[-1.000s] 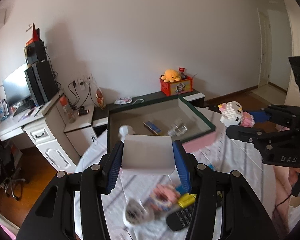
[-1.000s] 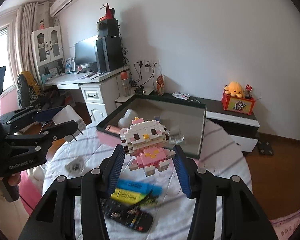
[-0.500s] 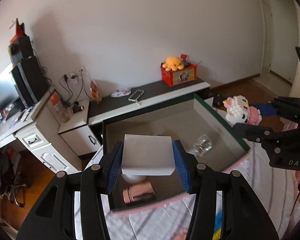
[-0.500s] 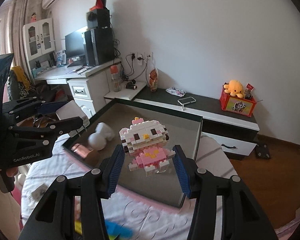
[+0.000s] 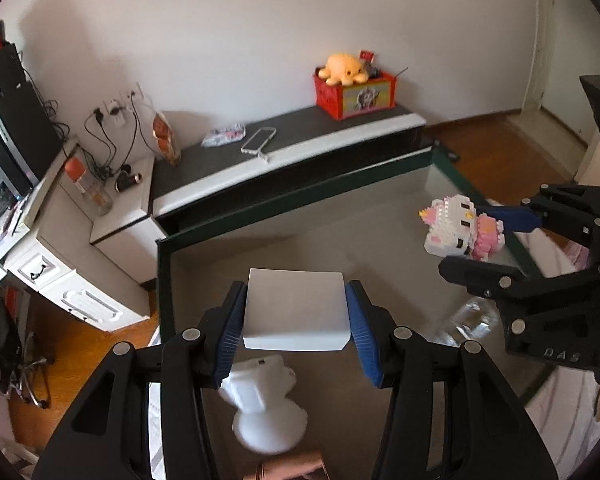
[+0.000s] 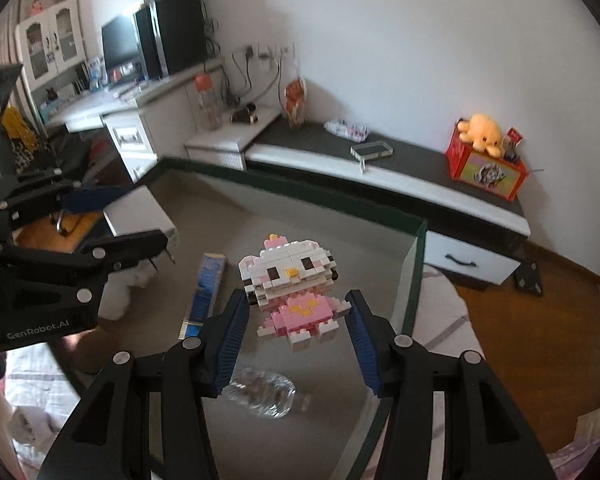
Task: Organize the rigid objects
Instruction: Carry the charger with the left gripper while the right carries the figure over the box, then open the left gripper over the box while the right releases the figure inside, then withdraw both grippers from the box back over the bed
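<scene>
**Both grippers closed on a load, held side by side**

The left gripper (image 5: pixel 296 312) fills the lower centre of its own view, its blue pads (image 5: pixel 233 324) pressed flat against both sides of a white box (image 5: pixel 296 309). In the right wrist view it reaches in from the left edge of the frame. The right gripper (image 6: pixel 296 322) sits at lower centre of its own view, blue pads (image 6: pixel 362 338) clamped on a pink-and-white brick figure (image 6: pixel 292 288). From the left wrist camera it enters at the right edge, fingers pointing toward frame centre.
</scene>
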A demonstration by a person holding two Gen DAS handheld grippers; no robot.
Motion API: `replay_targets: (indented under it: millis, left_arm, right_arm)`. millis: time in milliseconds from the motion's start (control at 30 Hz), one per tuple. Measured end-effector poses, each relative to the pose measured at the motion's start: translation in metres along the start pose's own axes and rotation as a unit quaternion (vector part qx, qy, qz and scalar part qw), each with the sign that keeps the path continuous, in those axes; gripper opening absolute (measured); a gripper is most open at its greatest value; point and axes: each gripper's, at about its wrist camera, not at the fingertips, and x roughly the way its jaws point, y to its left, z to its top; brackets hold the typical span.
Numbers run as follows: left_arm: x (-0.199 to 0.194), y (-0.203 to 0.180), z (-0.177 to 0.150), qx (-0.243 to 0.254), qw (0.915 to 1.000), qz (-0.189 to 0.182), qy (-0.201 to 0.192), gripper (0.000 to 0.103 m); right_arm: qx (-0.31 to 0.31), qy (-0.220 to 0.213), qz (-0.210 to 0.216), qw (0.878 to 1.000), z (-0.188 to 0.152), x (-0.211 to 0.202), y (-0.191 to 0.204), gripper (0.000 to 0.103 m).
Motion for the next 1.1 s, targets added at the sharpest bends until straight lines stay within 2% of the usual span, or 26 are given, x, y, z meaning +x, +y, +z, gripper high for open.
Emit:
replay_targets:
  millis: [200, 367, 433, 467, 500, 533, 567, 600, 667, 733, 833, 900, 933, 1000, 1100]
  left_arm:
    - [0.034, 0.004, 0.0, -0.006, 0.999, 0.013, 0.042, 0.051]
    - [0.035, 0.007, 0.0, -0.022, 0.9991, 0.018, 0.033, 0.053]
    - [0.028, 0.008, 0.0, -0.029, 0.9991, 0.021, 0.023, 0.065]
    - [0.024, 0.008, 0.0, -0.028, 0.9992, 0.024, 0.018, 0.066]
    - [0.018, 0.007, -0.001, -0.026, 0.9992, 0.029, 0.01, 0.069]
    - [0.011, 0.007, -0.002, -0.024, 0.9992, 0.032, 0.003, 0.076]
    - [0.002, 0.007, -0.004, -0.022, 0.9991, 0.035, -0.005, 0.081]
    - [-0.006, 0.008, -0.006, -0.022, 0.9988, 0.041, -0.013, 0.087]
    - [-0.027, 0.008, -0.012, -0.019, 0.9977, 0.055, -0.034, 0.093]
    - [-0.051, 0.008, -0.02, -0.022, 0.9948, 0.085, -0.051, 0.101]
    - [-0.086, 0.009, -0.035, -0.026, 0.9904, 0.107, -0.084, 0.102]
    - [-0.116, 0.008, -0.052, -0.031, 0.9879, 0.107, -0.109, 0.103]
    - [-0.127, 0.009, -0.059, -0.035, 0.9872, 0.103, -0.116, 0.103]
    - [-0.154, 0.008, -0.078, -0.048, 0.9853, 0.092, -0.136, 0.103]
    - [-0.19, -0.001, -0.108, -0.058, 0.98, 0.102, -0.161, 0.103]
  right_arm:
    - [-0.001, 0.045, -0.009, 0.999, -0.001, 0.024, -0.007, 0.051]
    - [0.002, 0.043, -0.01, 0.999, 0.002, 0.02, -0.009, 0.051]
    - [0.008, 0.037, -0.012, 0.999, 0.004, 0.02, -0.011, 0.052]
    - [0.015, 0.033, -0.007, 0.999, 0.002, 0.016, -0.013, 0.052]
    - [0.02, 0.029, -0.003, 0.999, 0.004, 0.016, -0.014, 0.052]
    - [0.025, 0.025, -0.004, 0.999, 0.002, 0.013, -0.014, 0.06]
    - [0.026, 0.021, -0.01, 0.999, 0.001, 0.008, -0.013, 0.077]
    - [0.025, 0.014, -0.014, 0.999, 0.0, 0.004, -0.012, 0.081]
    - [0.025, -0.003, -0.012, 1.0, -0.003, -0.009, -0.008, 0.081]
    - [0.026, -0.016, -0.002, 1.0, -0.007, -0.025, -0.002, 0.081]
    - [0.012, -0.045, -0.013, 0.999, -0.016, -0.054, 0.013, 0.081]
    - [0.007, -0.067, -0.015, 0.998, -0.024, -0.075, 0.022, 0.082]
    - [0.004, -0.075, -0.012, 0.997, -0.027, -0.084, 0.027, 0.086]
    - [-0.007, -0.097, -0.01, 0.995, -0.037, -0.108, 0.041, 0.103]
    - [-0.018, -0.129, -0.01, 0.991, -0.053, -0.14, 0.057, 0.103]
